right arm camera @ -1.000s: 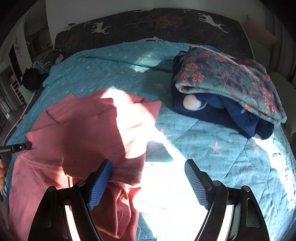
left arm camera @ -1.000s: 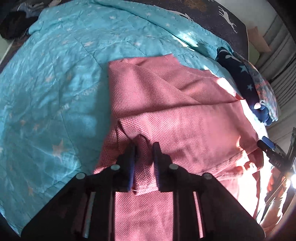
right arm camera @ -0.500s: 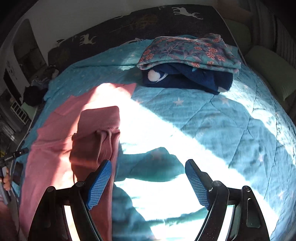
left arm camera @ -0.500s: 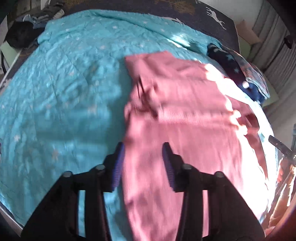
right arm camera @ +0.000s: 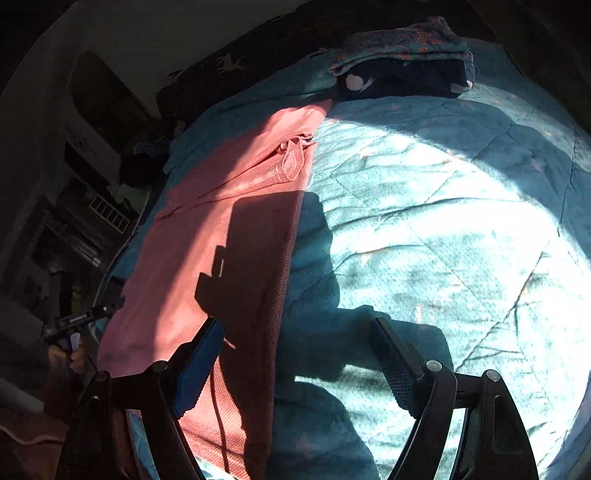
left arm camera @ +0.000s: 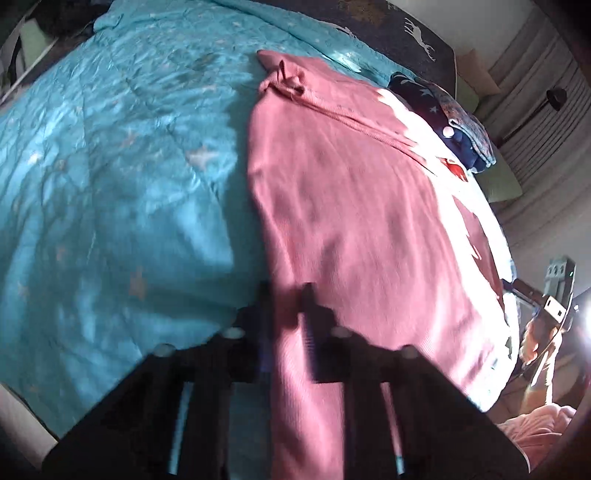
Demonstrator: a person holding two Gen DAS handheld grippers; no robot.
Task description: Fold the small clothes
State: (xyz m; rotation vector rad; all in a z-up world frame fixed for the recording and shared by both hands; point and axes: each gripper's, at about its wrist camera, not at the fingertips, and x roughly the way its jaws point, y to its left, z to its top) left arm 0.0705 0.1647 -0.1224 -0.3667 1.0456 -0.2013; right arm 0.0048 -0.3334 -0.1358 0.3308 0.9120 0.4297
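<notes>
Since the frames half a second earlier, the pink garment (left arm camera: pixel 354 229) had been drawn out longer and flatter along the bed, and the left hand-held gripper (left arm camera: pixel 286 295), then parted above the cloth, had narrowed to a slim gap at the garment's near left edge; motion blur hid whether cloth lay pinched between its fingers, so its grip could not be told. Item: pink knit garment, lying lengthwise on the teal star-patterned quilt (left arm camera: pixel 110 177), its far end bunched into a small knot of folds with a ribbed seam running diagonally below it; right portion washed out by strong sunlight. Item: right hand-held gripper (right arm camera: pixel 295 354), jaws wide apart and holding nothing, blue-padded left finger (right arm camera: pixel 199 365) over the garment's (right arm camera: pixel 221 229) right edge, dark right finger (right arm camera: pixel 391 365) over bare quilt (right arm camera: pixel 461 221). Shadow of a gripper fell across the pink cloth in the right wrist view. Item: folded pile of clothes (right arm camera: pixel 402 62), a floral teal piece on top of navy ones, at the far end of the bed, well apart from both grippers and just beyond the garment's far corner. Item: dark headboard cover with white deer figures (left arm camera: pixel 417 33), behind the quilt.
</notes>
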